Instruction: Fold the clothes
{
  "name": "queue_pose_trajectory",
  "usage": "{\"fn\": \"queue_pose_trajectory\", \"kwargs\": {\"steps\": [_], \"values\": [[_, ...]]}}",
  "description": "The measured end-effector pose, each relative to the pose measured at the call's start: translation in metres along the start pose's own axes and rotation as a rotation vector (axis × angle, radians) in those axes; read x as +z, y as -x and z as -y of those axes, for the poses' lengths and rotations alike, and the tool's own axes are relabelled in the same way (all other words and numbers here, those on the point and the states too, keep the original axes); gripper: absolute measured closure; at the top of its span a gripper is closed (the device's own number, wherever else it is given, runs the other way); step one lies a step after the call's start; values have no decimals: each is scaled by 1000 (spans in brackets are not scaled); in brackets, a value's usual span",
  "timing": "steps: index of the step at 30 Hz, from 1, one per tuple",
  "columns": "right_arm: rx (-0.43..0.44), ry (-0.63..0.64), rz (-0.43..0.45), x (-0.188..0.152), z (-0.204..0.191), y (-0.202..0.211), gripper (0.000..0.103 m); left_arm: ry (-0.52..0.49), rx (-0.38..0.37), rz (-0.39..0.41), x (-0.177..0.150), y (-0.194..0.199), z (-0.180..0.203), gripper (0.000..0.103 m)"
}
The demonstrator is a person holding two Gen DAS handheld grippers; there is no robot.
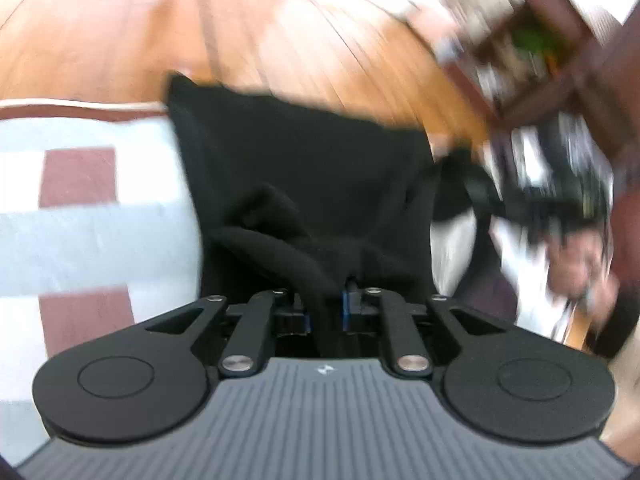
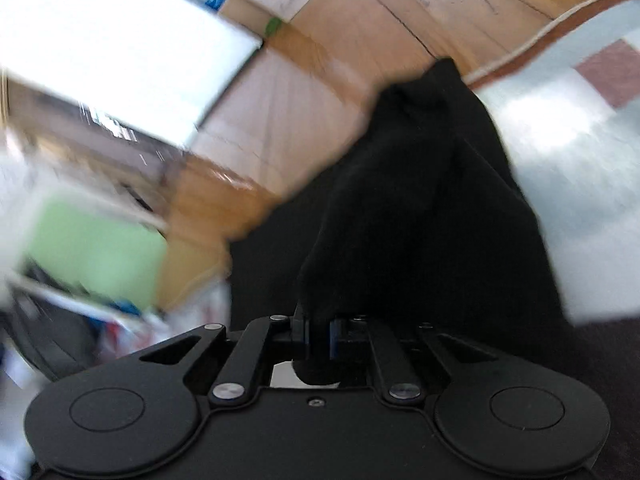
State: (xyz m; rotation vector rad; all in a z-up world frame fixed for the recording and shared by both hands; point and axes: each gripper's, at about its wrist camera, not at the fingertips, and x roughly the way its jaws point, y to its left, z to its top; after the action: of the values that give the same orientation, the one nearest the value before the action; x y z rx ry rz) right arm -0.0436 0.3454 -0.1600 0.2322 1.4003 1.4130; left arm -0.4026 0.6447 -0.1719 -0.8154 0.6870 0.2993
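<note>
Garment [image 1: 304, 168] is hanging forward from both tongs, above wood floor [image 1: 248, 40] and checked rug [image 1: 80, 216]. Left tongs [image 1: 325, 310] and right tongs [image 2: 318, 334] are each clenching a bunched black edge, cloth stretching between them.

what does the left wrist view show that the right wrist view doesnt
Only the left wrist view shows the right gripper from outside, with the person's hand blurred behind it, and a dark wooden shelf unit.

Only the right wrist view shows a bright white panel and a light green surface, both too blurred to identify.

Both show the black garment pinched between a gripper's fingers, the checked rug and the wooden floor.
</note>
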Motion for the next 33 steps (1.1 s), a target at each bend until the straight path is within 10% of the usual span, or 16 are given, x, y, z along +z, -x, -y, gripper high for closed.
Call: {"fn": "queue_pose_trajectory", "kwargs": {"steps": [3,7,10,13,20,24,29,33], "values": [[101,-250,-23,43,16,-14,91,-18,138,104,31,-1,-5,53],[88,-369,63,76,25,-26,73,-112,205,223,32,8,2,40],[123,-324,97,76,15,-23,56,-197,155,231,3,13,4,21],[128,-224,107,73,9,-14,56,-442,342,146,-23,-8,24,11],[-208,224,195,69,1,22,54,-845,445,162,-56,-40,70,1],[-288,359,125,81,3,20,54,-860,501,91,-60,-60,71,0],[-246,293,99,91,33,14,55,-714,368,118,-55,-33,68,3],[-273,317,90,96,35,6,55,-559,266,191,-37,-2,58,51]]}}
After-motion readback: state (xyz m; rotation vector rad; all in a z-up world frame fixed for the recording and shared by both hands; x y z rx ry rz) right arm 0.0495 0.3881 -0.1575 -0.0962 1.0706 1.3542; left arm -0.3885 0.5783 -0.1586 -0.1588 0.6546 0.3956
